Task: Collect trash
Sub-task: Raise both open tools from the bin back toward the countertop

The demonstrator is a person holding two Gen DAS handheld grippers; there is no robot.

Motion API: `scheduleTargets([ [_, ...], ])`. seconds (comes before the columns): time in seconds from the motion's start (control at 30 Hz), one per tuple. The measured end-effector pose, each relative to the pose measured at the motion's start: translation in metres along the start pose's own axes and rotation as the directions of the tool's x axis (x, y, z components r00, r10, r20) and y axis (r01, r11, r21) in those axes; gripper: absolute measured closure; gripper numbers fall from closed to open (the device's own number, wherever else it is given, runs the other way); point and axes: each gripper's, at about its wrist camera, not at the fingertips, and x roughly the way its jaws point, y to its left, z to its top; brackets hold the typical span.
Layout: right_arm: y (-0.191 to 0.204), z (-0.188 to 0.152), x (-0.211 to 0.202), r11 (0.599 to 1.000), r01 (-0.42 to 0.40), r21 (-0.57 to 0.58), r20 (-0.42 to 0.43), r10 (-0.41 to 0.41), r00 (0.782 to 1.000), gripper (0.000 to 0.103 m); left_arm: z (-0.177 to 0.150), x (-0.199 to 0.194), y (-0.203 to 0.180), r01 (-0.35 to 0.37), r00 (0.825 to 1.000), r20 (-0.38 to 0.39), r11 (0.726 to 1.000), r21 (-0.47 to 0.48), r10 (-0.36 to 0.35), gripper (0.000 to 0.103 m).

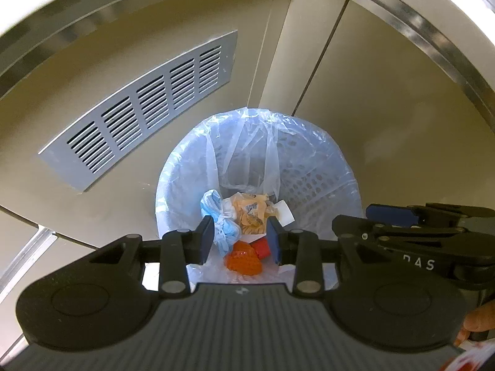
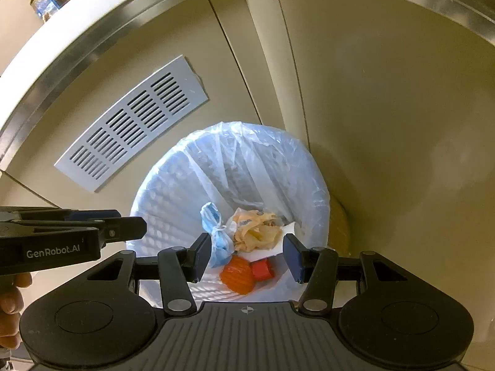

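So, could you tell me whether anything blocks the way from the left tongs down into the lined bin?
Nothing visible does. The left tongs stand open and empty above the bin, whose mouth is uncovered; the trash lies at its bottom.

Beige cabinet fronts with a slotted grey vent under a metal-edged counter.

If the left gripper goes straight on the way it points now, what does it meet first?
Probably the trash inside the lined bin: the open left gripper aims at the tan wrapper and blue bag. Depth is unclear.
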Motion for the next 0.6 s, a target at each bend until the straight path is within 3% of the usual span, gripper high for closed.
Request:
scheduleTargets([
  [0.6, 0.031, 0.007, -0.061, 1.000, -0.004, -0.029, 0.046, 0.005, 0.999, 0.051, 0.004, -0.060, -0.007, 0.003, 1.000, 0.007, 1.000, 0.022, -0.003, 0.070],
])
